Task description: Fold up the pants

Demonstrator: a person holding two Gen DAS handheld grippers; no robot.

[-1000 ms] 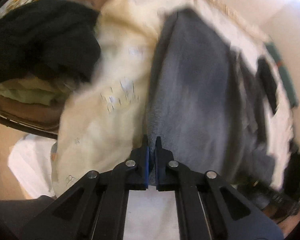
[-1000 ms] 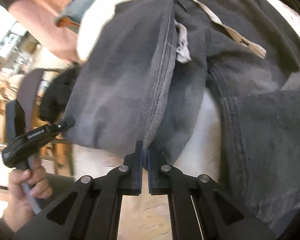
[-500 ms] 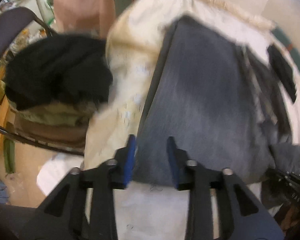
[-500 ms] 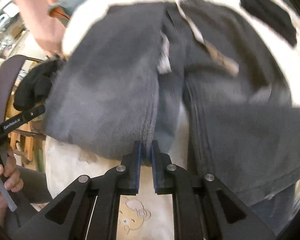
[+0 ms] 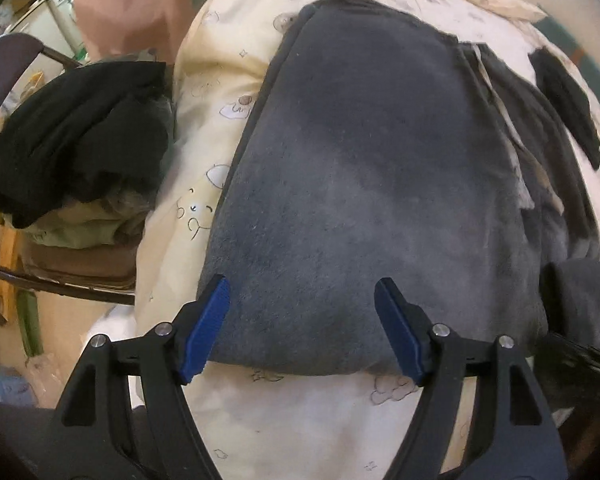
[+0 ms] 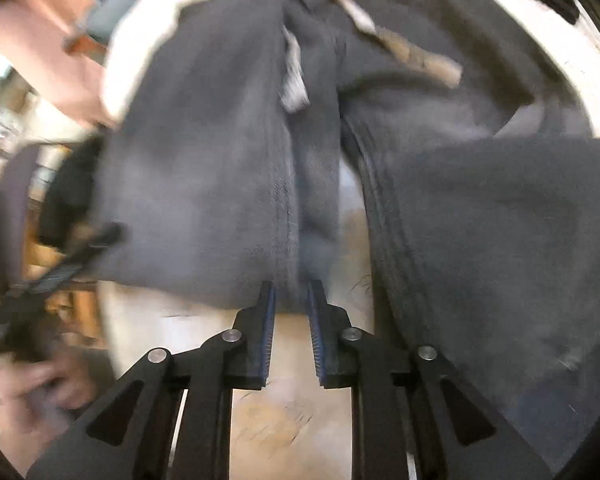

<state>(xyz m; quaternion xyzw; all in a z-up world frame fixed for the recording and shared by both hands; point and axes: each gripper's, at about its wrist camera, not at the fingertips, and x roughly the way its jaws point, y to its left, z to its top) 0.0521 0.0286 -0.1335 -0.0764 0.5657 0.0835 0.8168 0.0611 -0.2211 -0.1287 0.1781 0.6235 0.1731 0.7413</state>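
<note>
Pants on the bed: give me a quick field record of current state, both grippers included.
item: dark grey pants
surface: cream printed bedspread
fold state: one panel laid flat over the rest
left gripper: open wide, over the near hem, holding nothing
right gripper: partly open, seam edge between its fingers, view blurred
nearby: black clothes pile on a chair

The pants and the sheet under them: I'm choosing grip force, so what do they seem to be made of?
The pants look like thick, soft, matte grey fabric, perhaps fleece or brushed cotton: a fuzzy nap shows, with no sheen. The sheet looks like thin, smooth woven cotton, cream with printed cartoon outlines; it wrinkles finely. Neither fibre can be confirmed by sight.
</note>
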